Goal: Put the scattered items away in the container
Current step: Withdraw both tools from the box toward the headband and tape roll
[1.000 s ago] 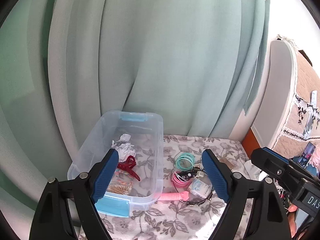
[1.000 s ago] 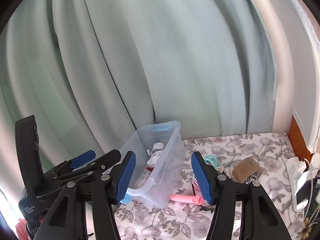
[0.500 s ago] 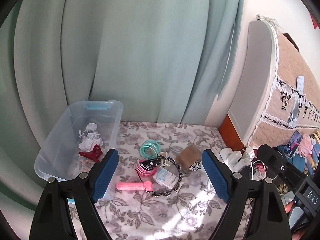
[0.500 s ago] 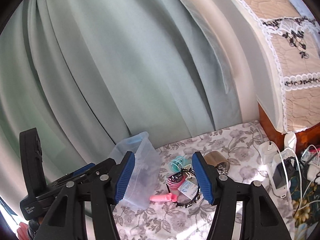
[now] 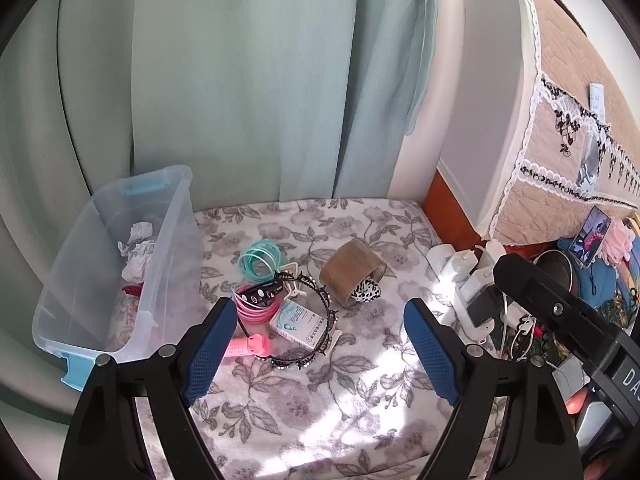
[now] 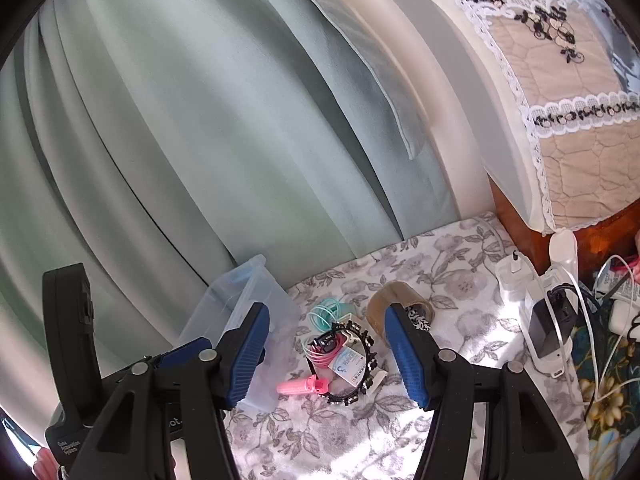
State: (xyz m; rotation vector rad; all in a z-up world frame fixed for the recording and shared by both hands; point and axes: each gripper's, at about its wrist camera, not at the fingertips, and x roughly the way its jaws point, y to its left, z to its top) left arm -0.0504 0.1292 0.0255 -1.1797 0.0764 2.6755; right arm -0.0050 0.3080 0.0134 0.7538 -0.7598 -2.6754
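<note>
Left wrist view: the left gripper (image 5: 318, 354) hovers with fingers wide and empty above a pile on the floral-cloth worktop (image 5: 304, 404): black beaded headband (image 5: 316, 320), pink coil ties (image 5: 256, 308), teal coil ties (image 5: 260, 260), small white box (image 5: 298, 324). The clear plastic bin (image 5: 168, 264) at left holds crumpled white paper (image 5: 138, 250)

Right wrist view: the right gripper (image 6: 328, 356) is also spread wide, empty, over the same pile; a green curtain (image 6: 200, 140) hangs behind

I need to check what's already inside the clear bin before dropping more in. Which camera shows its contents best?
The left wrist view. It looks down past the rim of the clear bin, showing crumpled white paper and a red clip inside. In the right wrist view the bin is seen side-on, partly behind a gripper finger, contents unreadable.
</note>
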